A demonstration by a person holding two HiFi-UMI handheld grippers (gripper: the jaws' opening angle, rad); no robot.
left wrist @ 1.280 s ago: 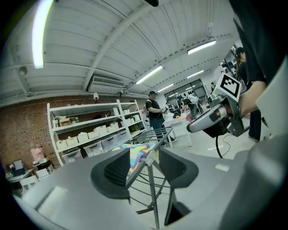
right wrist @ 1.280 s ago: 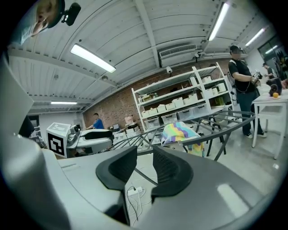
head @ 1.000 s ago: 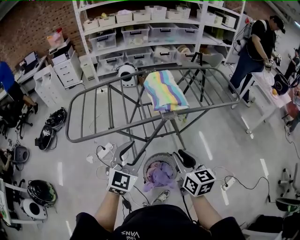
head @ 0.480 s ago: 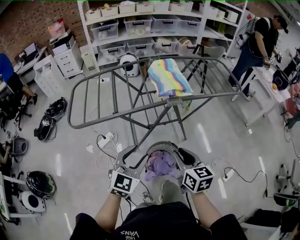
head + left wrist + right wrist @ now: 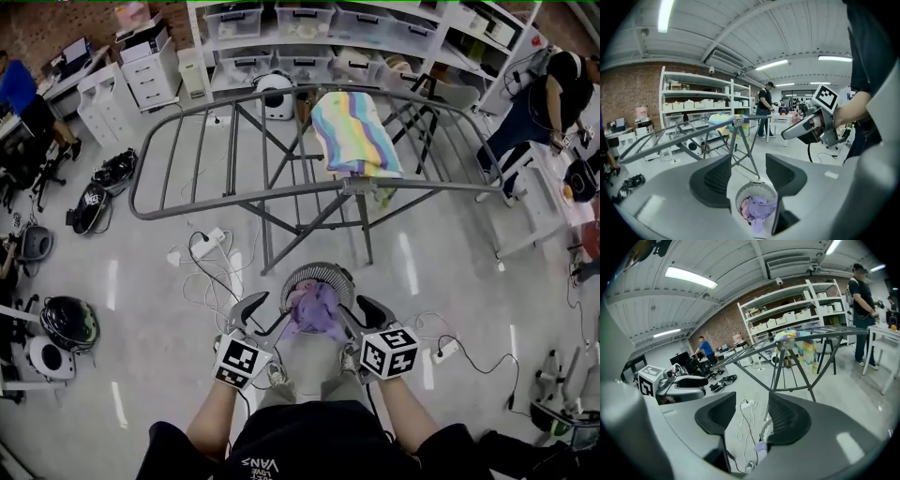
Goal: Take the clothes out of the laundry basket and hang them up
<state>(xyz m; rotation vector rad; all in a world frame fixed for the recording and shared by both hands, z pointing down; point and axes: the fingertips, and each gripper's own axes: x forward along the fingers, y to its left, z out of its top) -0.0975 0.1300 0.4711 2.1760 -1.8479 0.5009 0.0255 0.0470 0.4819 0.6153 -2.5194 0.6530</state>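
Both the left gripper (image 5: pixel 266 311) and the right gripper (image 5: pixel 356 313) hang low at opposite sides of the round laundry basket (image 5: pixel 319 271) on the floor. The left jaws stand wide and empty. The right jaws have just been opening, with nothing between them. Purple clothes (image 5: pixel 314 309) lie bunched inside the basket, near the foot of the grey drying rack (image 5: pixel 281 187), which carries a striped towel (image 5: pixel 354 131).

In the right gripper view, a finger (image 5: pixel 789 420) hides most of the laundry basket (image 5: pixel 765 430).
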